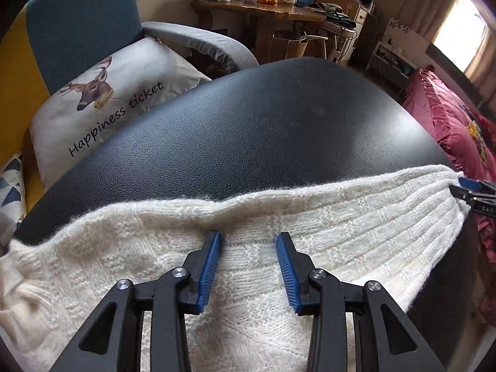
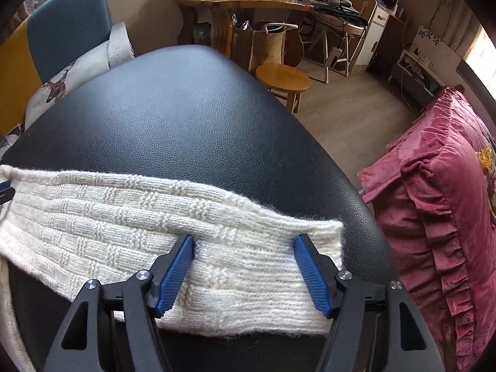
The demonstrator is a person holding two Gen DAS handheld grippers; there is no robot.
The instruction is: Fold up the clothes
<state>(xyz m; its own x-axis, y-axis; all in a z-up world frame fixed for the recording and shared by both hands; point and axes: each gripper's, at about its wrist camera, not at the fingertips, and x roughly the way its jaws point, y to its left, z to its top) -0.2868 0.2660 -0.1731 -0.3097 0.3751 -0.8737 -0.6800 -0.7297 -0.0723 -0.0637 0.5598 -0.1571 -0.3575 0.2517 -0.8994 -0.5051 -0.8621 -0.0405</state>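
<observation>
left gripper (image 1: 248, 238): jaws apart over knit, nothing pinched | right gripper (image 2: 243, 241): jaws wide, straddling sleeve end, no grip | one cream sweater (image 1: 310, 229) on near edge of black leather table (image 1: 263, 124) | one deer cushion (image 1: 102, 93) | right view only: one wooden stool (image 2: 283, 77)

Daylit room, strong fisheye bending, corners blacked out

Daylight is let in by a window (image 1: 465, 37) at the upper right, which is blown out to white in both views. A broad soft sheen is thrown across the black leather desk (image 1: 279, 117), brightest toward the far edge. Little shadow is cast on the cream knit (image 2: 124, 217), and its stitches are rendered sharply. Straight lines are curved toward the frame edges, and the corners are cut off by the dark lens ring. The far clutter is shown slightly soft.
</observation>
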